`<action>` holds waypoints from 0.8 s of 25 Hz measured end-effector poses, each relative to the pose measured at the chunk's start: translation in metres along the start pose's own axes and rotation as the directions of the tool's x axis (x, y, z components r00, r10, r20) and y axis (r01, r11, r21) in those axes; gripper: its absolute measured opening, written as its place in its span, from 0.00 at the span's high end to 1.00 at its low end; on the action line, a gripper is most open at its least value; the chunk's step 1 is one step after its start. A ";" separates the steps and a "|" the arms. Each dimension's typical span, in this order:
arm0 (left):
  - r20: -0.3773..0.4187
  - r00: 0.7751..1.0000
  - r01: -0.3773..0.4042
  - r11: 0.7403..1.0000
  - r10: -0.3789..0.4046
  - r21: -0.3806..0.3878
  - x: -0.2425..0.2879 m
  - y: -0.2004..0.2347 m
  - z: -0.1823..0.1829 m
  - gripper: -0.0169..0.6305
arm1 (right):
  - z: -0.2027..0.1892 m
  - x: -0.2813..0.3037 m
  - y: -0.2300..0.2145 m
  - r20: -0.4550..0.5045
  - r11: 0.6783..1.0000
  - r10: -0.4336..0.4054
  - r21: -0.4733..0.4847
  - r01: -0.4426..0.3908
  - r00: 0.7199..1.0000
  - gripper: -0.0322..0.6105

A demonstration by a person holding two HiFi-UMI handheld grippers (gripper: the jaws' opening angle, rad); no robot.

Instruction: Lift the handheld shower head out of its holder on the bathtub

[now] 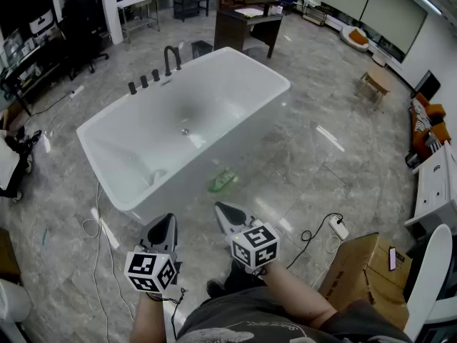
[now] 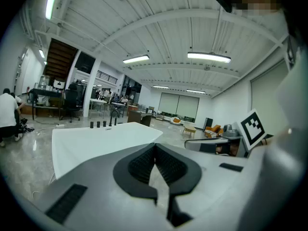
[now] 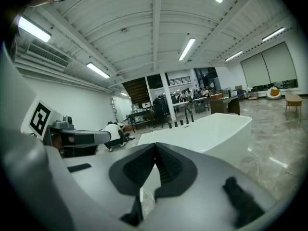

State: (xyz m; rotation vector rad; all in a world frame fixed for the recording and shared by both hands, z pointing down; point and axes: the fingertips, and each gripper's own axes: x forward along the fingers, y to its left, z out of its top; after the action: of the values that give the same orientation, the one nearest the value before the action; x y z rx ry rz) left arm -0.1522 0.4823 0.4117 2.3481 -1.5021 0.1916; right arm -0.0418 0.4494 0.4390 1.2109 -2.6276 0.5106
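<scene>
– White tub fills the middle. Where is the shower head?
– Among the black posts on its far rim, at the upper left. I cannot tell which one it is.
– And the grippers?
– Left gripper and right gripper sit at the bottom, near the tub's close side, well apart from the posts. Both have their jaws closed, with nothing between them.
</scene>
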 end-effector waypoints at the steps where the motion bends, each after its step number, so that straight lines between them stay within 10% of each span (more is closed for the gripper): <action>1: 0.004 1.000 0.002 1.000 -0.002 0.000 -0.002 -0.002 0.001 0.95 | 0.000 -0.002 0.001 0.000 1.000 -0.001 -0.005 0.001 1.000 0.91; 20: -0.025 0.999 0.029 1.000 -0.029 0.003 0.019 -0.028 -0.012 0.95 | 0.001 -0.021 -0.029 0.058 0.997 0.014 0.077 -0.018 0.998 0.91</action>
State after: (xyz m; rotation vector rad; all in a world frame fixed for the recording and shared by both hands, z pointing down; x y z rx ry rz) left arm -0.1182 0.4809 0.4224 2.3596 -1.4565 0.2152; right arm -0.0066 0.4459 0.4378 1.2463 -2.6907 0.5941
